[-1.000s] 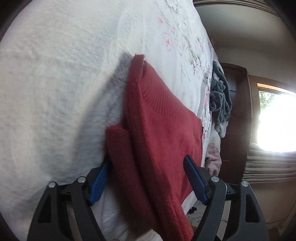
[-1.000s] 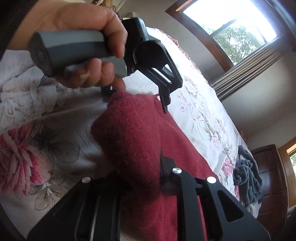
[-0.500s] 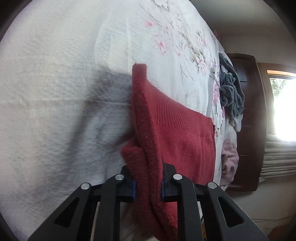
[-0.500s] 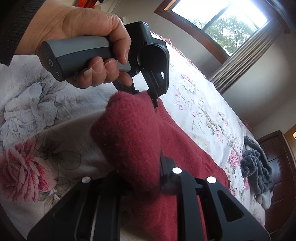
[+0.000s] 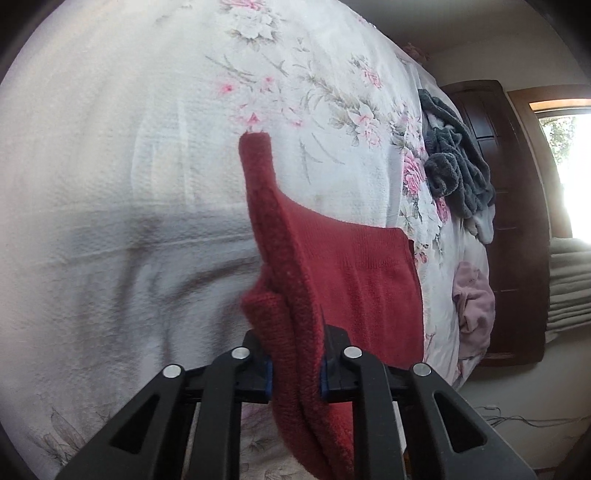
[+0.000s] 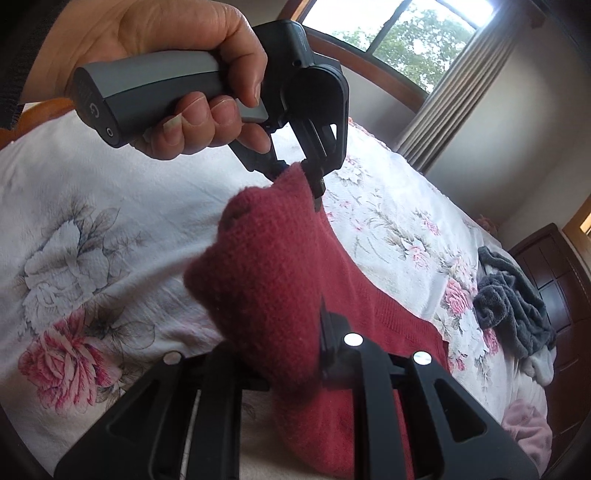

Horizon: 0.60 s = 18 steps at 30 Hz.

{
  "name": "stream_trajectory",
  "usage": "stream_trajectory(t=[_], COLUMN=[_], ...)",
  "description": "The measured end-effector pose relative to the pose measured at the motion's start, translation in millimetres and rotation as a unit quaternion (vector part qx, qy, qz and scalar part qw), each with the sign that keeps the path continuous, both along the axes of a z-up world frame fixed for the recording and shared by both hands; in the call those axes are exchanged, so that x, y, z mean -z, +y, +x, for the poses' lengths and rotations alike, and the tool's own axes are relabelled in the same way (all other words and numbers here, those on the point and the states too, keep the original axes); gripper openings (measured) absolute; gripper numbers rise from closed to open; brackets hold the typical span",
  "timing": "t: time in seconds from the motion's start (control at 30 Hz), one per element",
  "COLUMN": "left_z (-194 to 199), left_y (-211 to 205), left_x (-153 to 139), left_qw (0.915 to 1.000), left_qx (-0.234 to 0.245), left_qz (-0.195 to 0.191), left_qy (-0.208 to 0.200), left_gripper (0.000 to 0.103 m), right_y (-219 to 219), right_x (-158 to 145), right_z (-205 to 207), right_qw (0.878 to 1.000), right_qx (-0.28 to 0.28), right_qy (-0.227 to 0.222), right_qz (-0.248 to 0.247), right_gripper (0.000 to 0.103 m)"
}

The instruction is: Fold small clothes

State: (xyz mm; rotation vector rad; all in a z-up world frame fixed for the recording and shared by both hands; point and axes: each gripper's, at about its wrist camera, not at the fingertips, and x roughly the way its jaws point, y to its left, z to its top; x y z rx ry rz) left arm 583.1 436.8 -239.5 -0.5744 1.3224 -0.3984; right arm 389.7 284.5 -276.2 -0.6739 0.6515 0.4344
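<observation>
A red knit sweater lies partly on the floral bedspread with its near edge lifted off it. In the left wrist view my left gripper is shut on a bunched fold of that edge. My right gripper is shut on another thick bunch of the red sweater. The right wrist view also shows the left gripper, held by a hand, pinching the sweater's far corner. The sweater's lower part still rests on the bed.
The white floral bedspread fills most of both views. A dark grey garment pile and a pink garment lie near the bed's far edge. Beyond stand a dark wooden cabinet, a window and curtains.
The left gripper went from open to shut on the sweater's edge. Both grippers have since raised the held edge, and the left one has moved farther up and away.
</observation>
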Motion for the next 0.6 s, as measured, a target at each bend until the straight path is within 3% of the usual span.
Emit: stream_trajectory(t=[0.3, 0.6], left_z=[1.9, 1.7], left_y=[-47.2, -96.4], left_x=[-58.4, -93.0], left_qw=[0.9986, 0.9943], left_qx=[0.017, 0.032], left_qz=[0.045, 0.096], left_qy=[-0.023, -0.032], left_gripper=[0.016, 0.016], right_y=[-32.5, -78.3], right_x=[-33.5, -56.3], right_z=[2.6, 5.5], right_qw=[0.998, 0.992], right_qx=[0.039, 0.064], right_qy=[0.006, 0.023], right_qz=[0.044, 0.104], right_gripper=[0.015, 0.015])
